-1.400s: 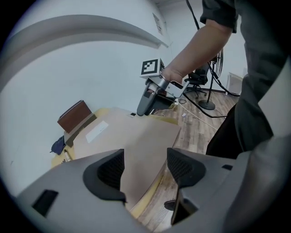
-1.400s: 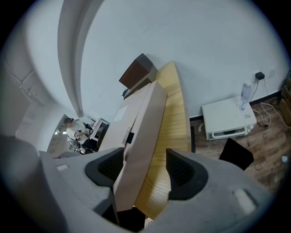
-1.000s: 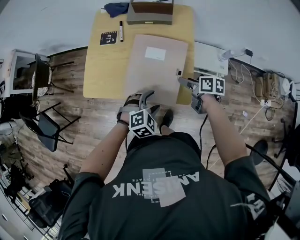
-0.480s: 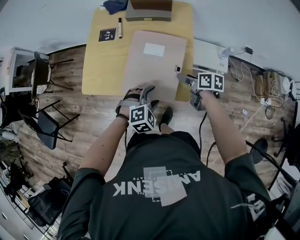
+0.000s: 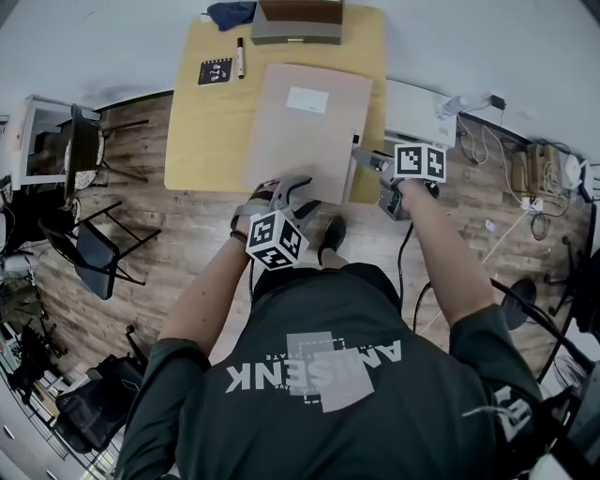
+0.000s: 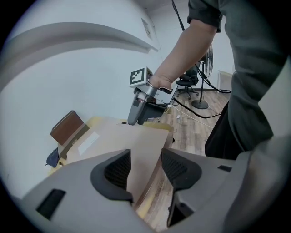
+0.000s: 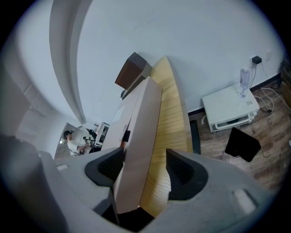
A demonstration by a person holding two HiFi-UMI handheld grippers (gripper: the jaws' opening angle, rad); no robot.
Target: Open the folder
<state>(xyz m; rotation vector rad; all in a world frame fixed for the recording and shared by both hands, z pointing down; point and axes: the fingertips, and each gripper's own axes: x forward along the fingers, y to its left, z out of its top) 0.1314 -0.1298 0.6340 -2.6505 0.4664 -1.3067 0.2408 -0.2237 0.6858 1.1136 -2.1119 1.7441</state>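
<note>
A tan folder (image 5: 305, 131) with a white label lies on the yellow wooden table (image 5: 202, 131). My left gripper (image 5: 286, 187) is at the folder's near edge. In the left gripper view the cover's near corner (image 6: 145, 141) sits between the jaws of the left gripper (image 6: 146, 168), which are closing with a gap still showing at the right pad. My right gripper (image 5: 358, 155) is at the folder's right edge. In the right gripper view that edge of the folder (image 7: 138, 141) stands between the jaws of the right gripper (image 7: 144, 170), next to the left pad, with bare table showing before the right pad.
A brown and grey box (image 5: 300, 21), a marker (image 5: 241, 58), a black card (image 5: 216, 71) and a blue cloth (image 5: 230, 14) lie at the table's far end. A white cabinet (image 5: 422, 112) stands right of the table, chairs (image 5: 89, 253) to the left.
My left gripper has shifted a little left along the folder's near edge and tilted. The folder's near right corner has drawn slightly inward. The right gripper has stayed put.
</note>
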